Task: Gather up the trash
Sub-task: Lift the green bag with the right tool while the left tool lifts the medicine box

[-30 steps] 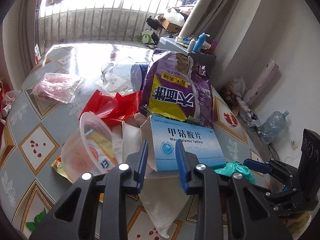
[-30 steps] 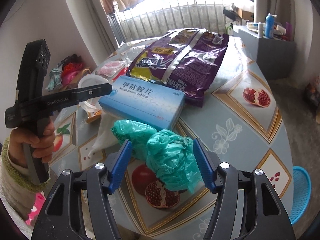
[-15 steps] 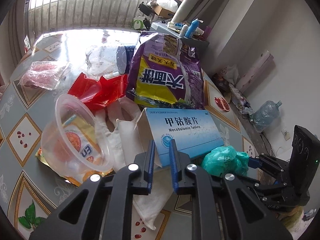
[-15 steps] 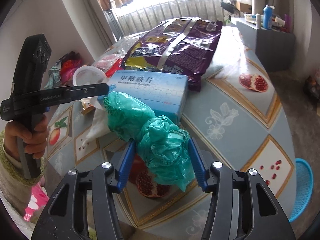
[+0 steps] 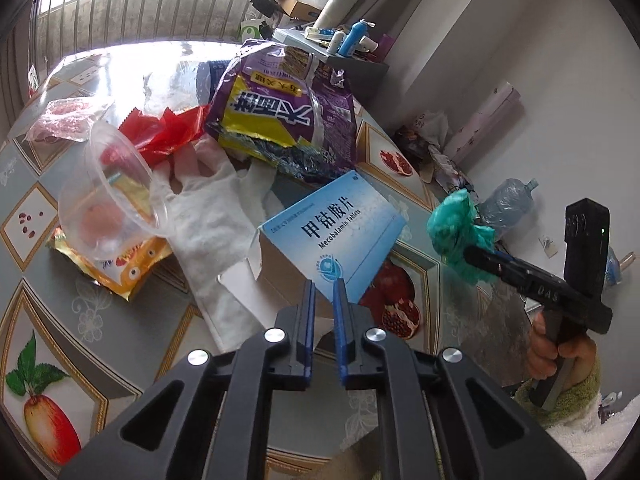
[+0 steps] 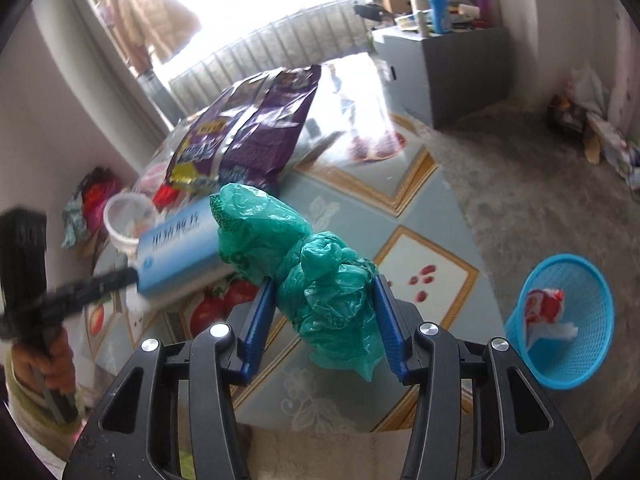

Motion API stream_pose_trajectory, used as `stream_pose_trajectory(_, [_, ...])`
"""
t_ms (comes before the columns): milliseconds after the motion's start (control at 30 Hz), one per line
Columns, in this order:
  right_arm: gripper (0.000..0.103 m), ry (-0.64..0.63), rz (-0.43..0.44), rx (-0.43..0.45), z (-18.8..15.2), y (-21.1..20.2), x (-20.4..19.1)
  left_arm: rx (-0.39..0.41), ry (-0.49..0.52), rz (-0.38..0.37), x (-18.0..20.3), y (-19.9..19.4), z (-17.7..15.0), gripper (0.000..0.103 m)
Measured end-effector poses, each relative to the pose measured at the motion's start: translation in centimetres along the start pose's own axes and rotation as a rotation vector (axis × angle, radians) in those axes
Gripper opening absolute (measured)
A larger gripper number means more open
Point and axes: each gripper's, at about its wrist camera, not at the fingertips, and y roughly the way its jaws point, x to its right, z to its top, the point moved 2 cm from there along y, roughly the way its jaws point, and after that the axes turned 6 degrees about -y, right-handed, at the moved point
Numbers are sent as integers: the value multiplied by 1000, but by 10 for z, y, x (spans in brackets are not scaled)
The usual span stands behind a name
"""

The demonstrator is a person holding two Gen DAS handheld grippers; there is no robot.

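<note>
My left gripper (image 5: pixel 323 285) is shut on the near corner of a blue and white tablet box (image 5: pixel 334 232) and holds it tilted above the table (image 5: pixel 120 320). My right gripper (image 6: pixel 324 292) is shut on a crumpled green plastic bag (image 6: pixel 320 280), lifted off the table; the bag also shows in the left wrist view (image 5: pixel 456 232). The box shows blurred in the right wrist view (image 6: pixel 176 252). A blue mesh bin (image 6: pixel 560 320) with wrappers inside stands on the floor to the right of the table.
On the table lie a purple snack bag (image 5: pixel 288 108), a red wrapper (image 5: pixel 168 132), a clear plastic cup (image 5: pixel 108 196), a yellow packet (image 5: pixel 120 264) and white tissue (image 5: pixel 212 216). A water jug (image 5: pixel 508 204) stands on the floor beyond the table edge.
My left gripper closed on the tablet box and lifted its corner. My right gripper closed on the green bag, lifted it and swung right, bringing the blue bin into view.
</note>
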Motion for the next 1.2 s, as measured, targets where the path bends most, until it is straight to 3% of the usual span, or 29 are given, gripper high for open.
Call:
stream_pose_trajectory(167, [45,48,25,21,14,6,8,-3,-54,-27,-5,-3,-3,10])
stream_pose_trajectory(233, [45,59,41,20,19,12,6,-5,-102,-61,-11,-2,-1,26])
stream_pose_trajectory(367, [45,53,52,13,27,25,-2,-11,-129,-80,-13,3,0,31])
stream_pose_trajectory(767, [44,34,74,-16,21,28,-6,-19,-171,-103,-15,28,4,30])
stream_pose_trajectory(1200, [44,60,64,-6,18,22,-1,77,-104,-69,-8,15,8,10])
